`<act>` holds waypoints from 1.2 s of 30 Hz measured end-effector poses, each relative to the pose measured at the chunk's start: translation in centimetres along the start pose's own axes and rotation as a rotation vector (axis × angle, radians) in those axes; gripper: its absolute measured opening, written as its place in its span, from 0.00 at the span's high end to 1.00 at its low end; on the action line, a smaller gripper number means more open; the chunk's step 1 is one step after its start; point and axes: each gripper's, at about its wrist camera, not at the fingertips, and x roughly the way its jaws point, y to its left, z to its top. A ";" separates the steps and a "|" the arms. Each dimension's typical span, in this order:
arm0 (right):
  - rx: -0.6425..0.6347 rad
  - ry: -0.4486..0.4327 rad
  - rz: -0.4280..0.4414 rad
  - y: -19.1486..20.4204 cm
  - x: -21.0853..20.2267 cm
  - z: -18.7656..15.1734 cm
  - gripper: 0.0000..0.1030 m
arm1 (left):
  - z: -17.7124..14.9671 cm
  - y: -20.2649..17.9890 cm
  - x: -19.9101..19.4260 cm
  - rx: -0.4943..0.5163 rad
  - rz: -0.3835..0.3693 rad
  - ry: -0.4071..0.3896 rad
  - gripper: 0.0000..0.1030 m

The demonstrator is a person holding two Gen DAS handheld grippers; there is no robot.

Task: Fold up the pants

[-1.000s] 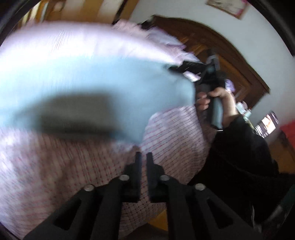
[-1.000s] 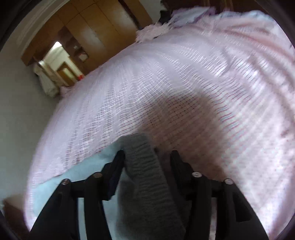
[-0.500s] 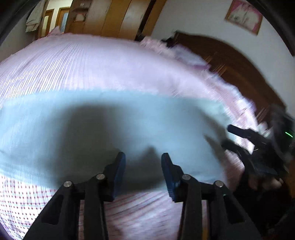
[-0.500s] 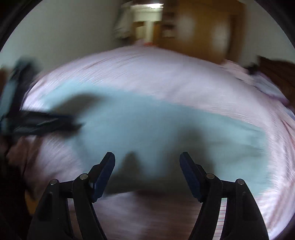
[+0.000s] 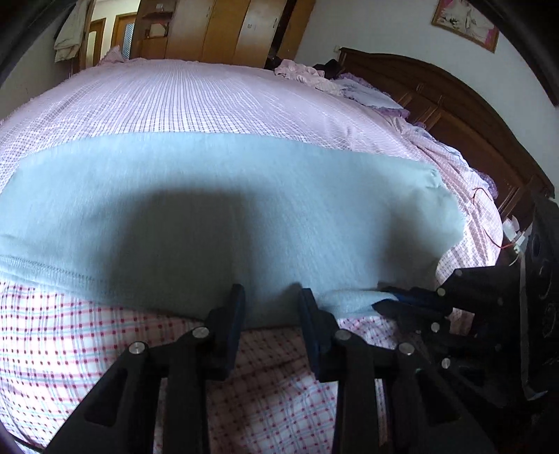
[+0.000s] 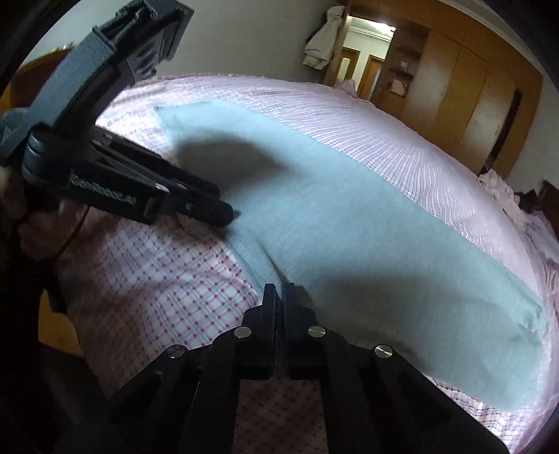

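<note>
Right tool point(image 6: 279, 291) snapped shut – pants point(image 5: 244, 209) now flat.

Pink checked bedspread point(image 5: 195, 104), dark wooden headboard point(image 5: 454, 104), wooden wardrobe point(image 6: 464, 94), framed picture point(image 5: 464, 19)

The right tongs point(image 6: 279, 297) let go the grey waistband, swing round and snap shut at the pants' point(image 6: 349, 227) near edge.

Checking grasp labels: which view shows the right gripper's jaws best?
Right wrist view: the right gripper has jaws shut at the near edge of the light blue pants. Left wrist view shows it side-on, low right, pinching that edge.
</note>
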 end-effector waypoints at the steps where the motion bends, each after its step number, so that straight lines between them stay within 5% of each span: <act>1: 0.011 0.009 0.009 -0.2 0.3 0.1 1.00 | -0.2 -0.1 -0.1 0.008 0.006 0.004 0.70; 7: 0.036 0.055 0.052 -0.5 1.6 0.5 1.00 | -0.5 -0.6 -0.4 0.039 0.040 0.000 0.69; 10: 0.123 -0.100 -0.026 -3.6 -3.2 1.4 0.98 | -0.2 -1.0 -1.2 0.046 0.047 -0.037 0.70; 14: 0.459 -0.278 -0.223 -13.7 -9.5 0.0 0.48 | 1.1 -2.6 -2.3 0.048 -0.037 -0.082 0.70; 15: 0.552 -0.286 -0.302 -17.1 -10.3 -1.3 0.43 | 1.6 -3.4 -2.3 0.059 -0.056 -0.089 0.70; 18: 0.677 -0.221 -0.412 -24.2 -9.9 -4.2 0.43 | 3.5 -6.3 -1.0 0.104 -0.106 -0.088 0.69; 23: 0.785 -0.036 -0.318 -30.8 -5.2 -5.5 0.45 | 5.6 -10.8 3.5 0.164 -0.163 -0.066 0.70; 26: 0.867 0.044 -0.168 -32.8 -2.1 -6.7 0.84 | 4.6 -12.2 5.8 0.187 -0.233 -0.008 0.69; 27: 0.873 0.105 -0.157 -33.3 -0.7 -7.0 0.84 | 4.0 -12.6 6.4 0.192 -0.231 0.000 0.69; 32: 0.867 0.090 -0.138 -33.5 0.4 -7.4 0.84 | 2.0 -10.6 7.3 0.071 -0.287 -0.028 0.73; 36: 0.788 0.136 -0.247 -33.0 1.9 -6.5 0.76 | 0.9 -11.2 6.9 0.112 -0.252 -0.052 0.75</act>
